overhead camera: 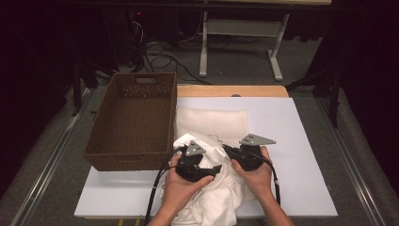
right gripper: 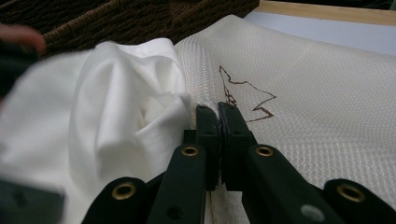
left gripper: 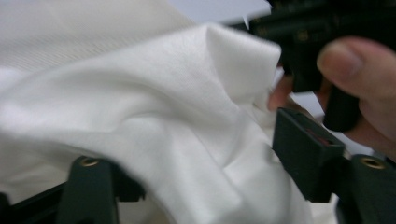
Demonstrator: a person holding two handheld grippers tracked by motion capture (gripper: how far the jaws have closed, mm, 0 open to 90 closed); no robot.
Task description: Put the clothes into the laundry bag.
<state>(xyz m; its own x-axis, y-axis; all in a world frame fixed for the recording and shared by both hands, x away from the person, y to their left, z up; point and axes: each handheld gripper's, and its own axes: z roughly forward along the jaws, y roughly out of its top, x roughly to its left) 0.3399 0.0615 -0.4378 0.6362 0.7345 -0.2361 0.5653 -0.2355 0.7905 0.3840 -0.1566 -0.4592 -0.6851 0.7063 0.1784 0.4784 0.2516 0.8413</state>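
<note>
A crumpled white cloth (overhead camera: 216, 188) lies at the near middle of the white board, partly over a folded cream waffle-weave cloth (overhead camera: 211, 120) that carries a brown thread squiggle (right gripper: 247, 100). My left gripper (overhead camera: 217, 168) points right into the heap. Its jaws stand apart with a bulge of the white cloth (left gripper: 177, 121) between them, and the pads (left gripper: 303, 154) are not pressing on it. My right gripper (overhead camera: 227, 149) points up-left. In its own view the right gripper (right gripper: 218, 116) is shut on a fold of the white cloth (right gripper: 116, 107), right beside the cream cloth (right gripper: 317, 93).
A brown wicker basket (overhead camera: 134, 162) stands left of the cloths, its near wall close to my left hand. The white board (overhead camera: 301, 155) has bare room to the right. A wooden table edge (overhead camera: 230, 90) runs behind it. The right hand and its gripper (left gripper: 327, 42) loom close in the left gripper view.
</note>
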